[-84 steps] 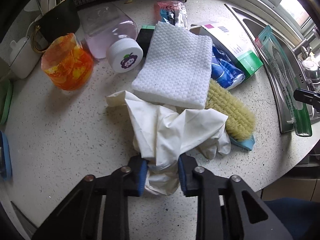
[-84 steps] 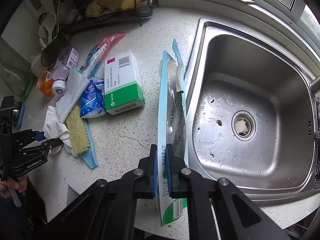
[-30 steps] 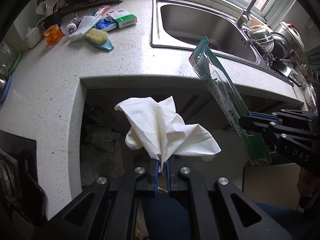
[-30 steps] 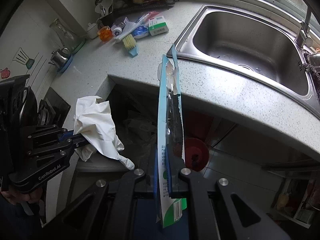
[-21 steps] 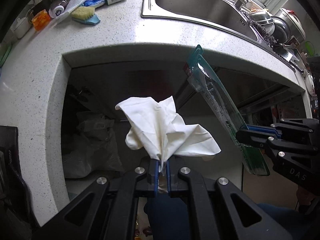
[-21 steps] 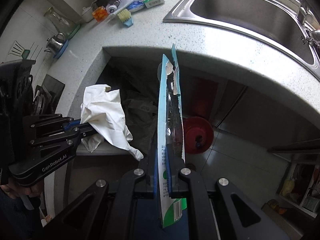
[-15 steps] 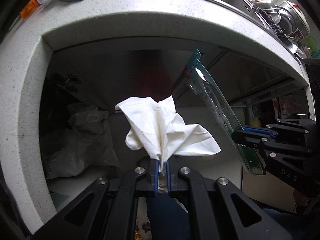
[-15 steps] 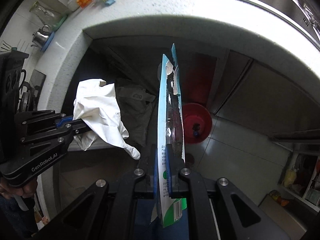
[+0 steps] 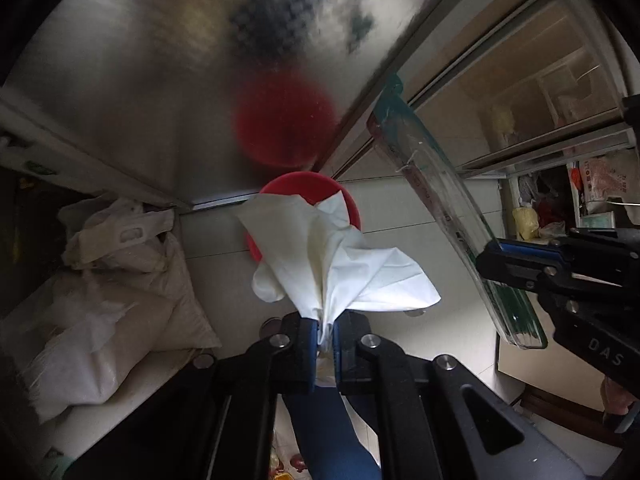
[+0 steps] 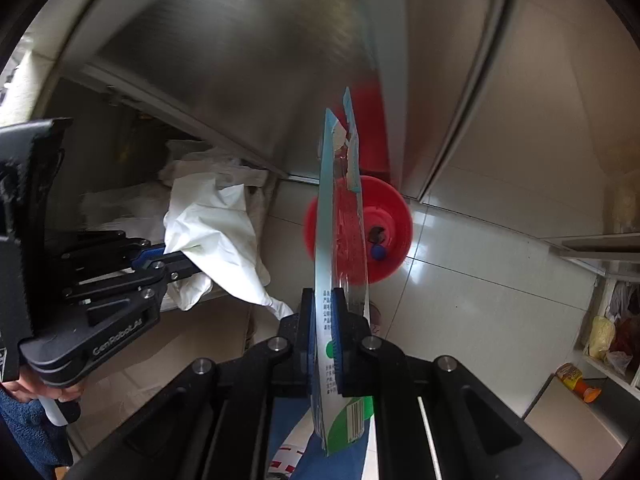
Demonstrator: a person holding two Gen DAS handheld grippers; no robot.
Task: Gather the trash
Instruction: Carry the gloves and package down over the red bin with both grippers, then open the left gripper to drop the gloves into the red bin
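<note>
Left gripper: jaws clamped on white glove. Right gripper: jaws clamped on blister pack. Both above red bin; centre over rim before release

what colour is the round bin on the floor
Red; the bin shows best in the right wrist view, behind the held packaging.

Pale tiled floor, steel cabinet fronts
</note>
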